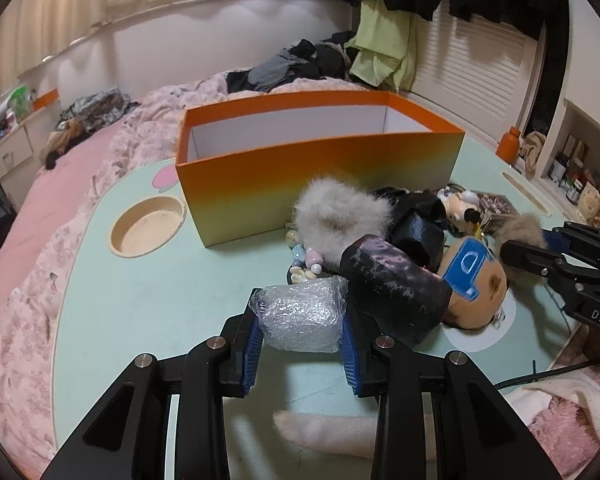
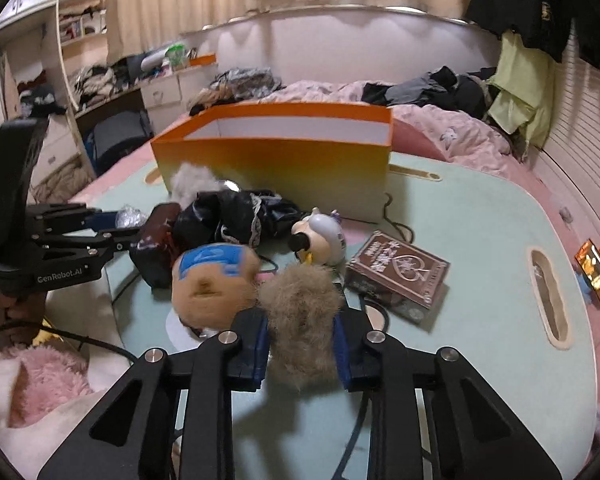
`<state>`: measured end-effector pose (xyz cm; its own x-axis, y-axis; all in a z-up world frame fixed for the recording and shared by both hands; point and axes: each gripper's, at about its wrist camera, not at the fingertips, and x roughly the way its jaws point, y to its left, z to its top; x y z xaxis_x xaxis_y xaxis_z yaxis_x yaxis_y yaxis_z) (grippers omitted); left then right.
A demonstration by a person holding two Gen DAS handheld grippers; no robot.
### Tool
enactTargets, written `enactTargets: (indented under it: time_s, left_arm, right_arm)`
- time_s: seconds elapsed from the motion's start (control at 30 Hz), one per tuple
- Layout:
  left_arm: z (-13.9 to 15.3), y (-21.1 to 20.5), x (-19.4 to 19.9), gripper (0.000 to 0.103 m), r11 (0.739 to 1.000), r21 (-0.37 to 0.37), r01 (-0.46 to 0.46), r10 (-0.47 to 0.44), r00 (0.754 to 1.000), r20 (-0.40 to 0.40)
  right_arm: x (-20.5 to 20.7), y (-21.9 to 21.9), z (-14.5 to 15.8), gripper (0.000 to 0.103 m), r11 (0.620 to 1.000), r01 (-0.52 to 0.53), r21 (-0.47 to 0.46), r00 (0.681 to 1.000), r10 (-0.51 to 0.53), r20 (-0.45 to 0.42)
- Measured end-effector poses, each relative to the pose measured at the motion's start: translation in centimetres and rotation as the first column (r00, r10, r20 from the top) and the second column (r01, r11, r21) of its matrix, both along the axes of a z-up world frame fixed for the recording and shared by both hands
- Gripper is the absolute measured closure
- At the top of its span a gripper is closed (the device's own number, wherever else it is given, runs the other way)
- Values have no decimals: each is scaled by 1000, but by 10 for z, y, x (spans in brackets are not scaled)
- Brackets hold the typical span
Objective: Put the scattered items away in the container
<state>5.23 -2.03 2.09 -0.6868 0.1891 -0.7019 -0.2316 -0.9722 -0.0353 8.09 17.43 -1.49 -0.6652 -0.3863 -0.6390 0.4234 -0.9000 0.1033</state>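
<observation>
Clamped between our left gripper's (image 1: 302,354) blue ribbed pads (image 1: 250,360) we see a crumpled lump of clear plastic wrap (image 1: 302,318), held just above the pale green tabletop (image 1: 140,300). Beyond it stands the tall open orange cardboard box with a white inside (image 1: 300,176), upright on the same top, beside a round recessed cup hole (image 1: 148,226). Between the box and our pads lies the heap: a fluffy grey-white pompom (image 1: 336,210) touching the box wall, a shiny black crumpled pouch (image 1: 416,228), a dark cylindrical roll with a scuffed purple sheen (image 1: 392,280), small pastel beads (image 1: 306,260), and a tan round plush with a blue patch (image 1: 476,284). Our right gripper (image 1: 518,250) enters from the right edge, its tip against a brown fur ball (image 1: 520,228).

From the right wrist view, our right gripper (image 2: 302,344) is closed on that brown fur ball (image 2: 300,312), the blue pads pressing its sides. The tan plush (image 2: 212,284) sits touching the ball on its left, blurred. Behind are the black pouch (image 2: 236,212), a small white-and-cream figurine (image 2: 320,240) and a flat brown box with pale lettering (image 2: 400,272) lying to the right. The orange box (image 2: 276,160) stands further back. Our left gripper (image 2: 112,226) reaches in from the left, holding the plastic wrap (image 2: 130,216).
</observation>
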Motion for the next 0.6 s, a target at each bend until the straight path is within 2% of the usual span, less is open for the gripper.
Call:
enactTargets:
  time_s: [0.1, 0.23, 0.4, 0.6]
  left_arm:
    - [9, -3, 0, 71, 1000, 19, -3, 3, 1000, -19]
    - [33, -10, -7, 71, 999, 38, -32, 35, 996, -87]
    - [66, -17, -27, 71, 995, 75, -67, 77, 986, -148]
    - [81, -13, -70, 71, 990, 125, -72, 87, 990, -115]
  right_arm:
    - [5, 8, 10, 75, 999, 15, -50, 999, -16, -37]
    - [3, 16, 27, 75, 991, 13, -131, 998, -21, -64]
    - [-15, 10, 50, 75, 985, 1, -170, 995, -18, -99]
    - [-56, -6, 74, 75, 983, -14, -183, 989, -14, -149]
